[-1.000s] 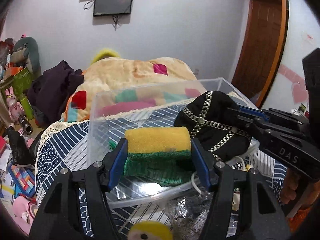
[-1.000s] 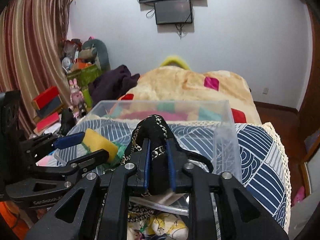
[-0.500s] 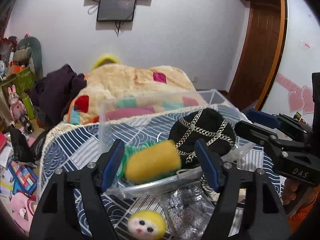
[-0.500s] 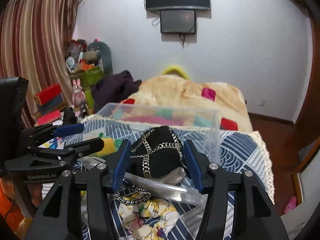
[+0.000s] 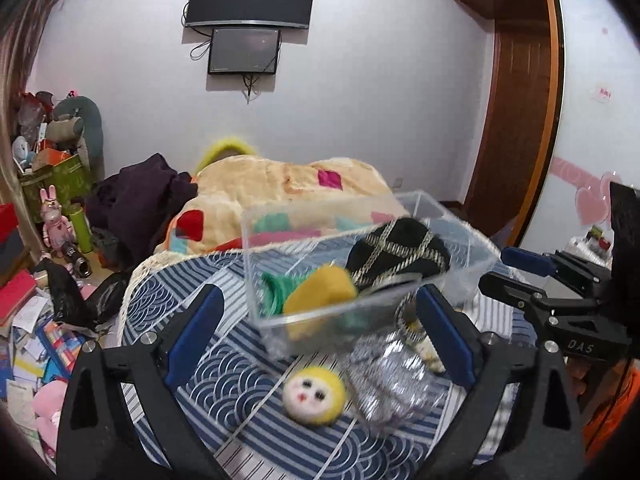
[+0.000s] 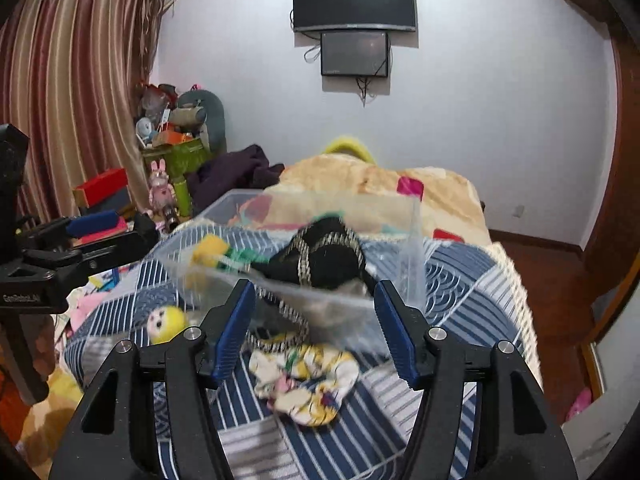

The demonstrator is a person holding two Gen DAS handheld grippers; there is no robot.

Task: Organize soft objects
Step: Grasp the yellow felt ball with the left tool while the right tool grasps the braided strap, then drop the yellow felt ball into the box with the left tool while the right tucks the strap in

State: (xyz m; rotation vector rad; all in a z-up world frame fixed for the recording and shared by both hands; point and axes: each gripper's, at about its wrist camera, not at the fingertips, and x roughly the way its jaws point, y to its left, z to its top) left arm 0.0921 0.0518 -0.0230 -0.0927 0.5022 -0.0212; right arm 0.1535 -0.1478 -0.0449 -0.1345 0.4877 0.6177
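The clear plastic box [image 5: 460, 248] sits at the centre of the frame on the blue-and-white patterned cloth [image 5: 224, 364], and it holds the yellow-and-green sponge [image 5: 320, 292] and the black chain-trimmed pouch [image 5: 400, 252]. Below it lie the round yellow doll head [image 5: 314, 395], the shiny silver bag [image 5: 392, 376] and the yellow floral scrunchie [image 6: 308, 380]. The left gripper [image 5: 318, 336] and the right gripper [image 6: 314, 330] both have jaws spread wide, grasping nothing.

A white wall [image 6: 480, 80] carries two dark screens [image 6: 354, 2], striped curtains [image 6: 68, 80] hang left, possibly a wooden door [image 5: 516, 120] right.

"DAS" on right tongs [image 5: 524, 276]
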